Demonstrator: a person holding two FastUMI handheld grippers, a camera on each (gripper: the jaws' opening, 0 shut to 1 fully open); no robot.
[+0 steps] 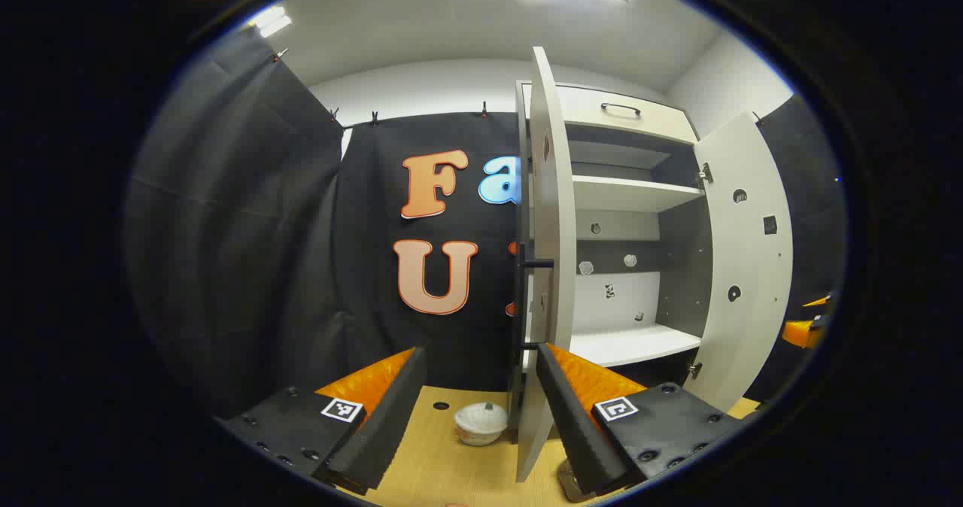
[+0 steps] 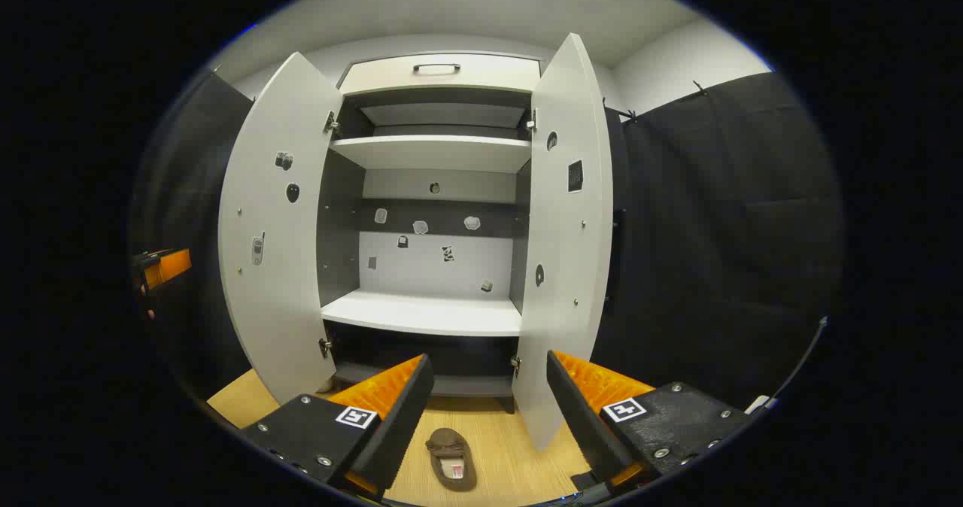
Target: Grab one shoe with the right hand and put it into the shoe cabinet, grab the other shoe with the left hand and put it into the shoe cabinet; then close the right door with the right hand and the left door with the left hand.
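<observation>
A brown shoe (image 2: 451, 456) lies on the wooden floor (image 2: 496, 447) in front of the shoe cabinet (image 2: 421, 313), low between my right gripper's fingers. My right gripper (image 2: 487, 409) is open and holds nothing, facing the cabinet from above the shoe. Both doors stand open: the left door (image 2: 274, 236) and the right door (image 2: 566, 229). In the left gripper view my left gripper (image 1: 481, 409) is open and empty, facing the left door's edge (image 1: 553, 251). A grey-brown shape (image 1: 566, 484), possibly the other shoe, peeks out under its right finger.
A white rounded object (image 1: 481, 423) sits on the floor by the left door's foot. The cabinet has an upper shelf (image 2: 429, 151) and a top drawer with a handle (image 2: 436, 67). The other gripper shows at the edges (image 2: 164, 265) (image 1: 806, 328). Black cloth walls surround the booth.
</observation>
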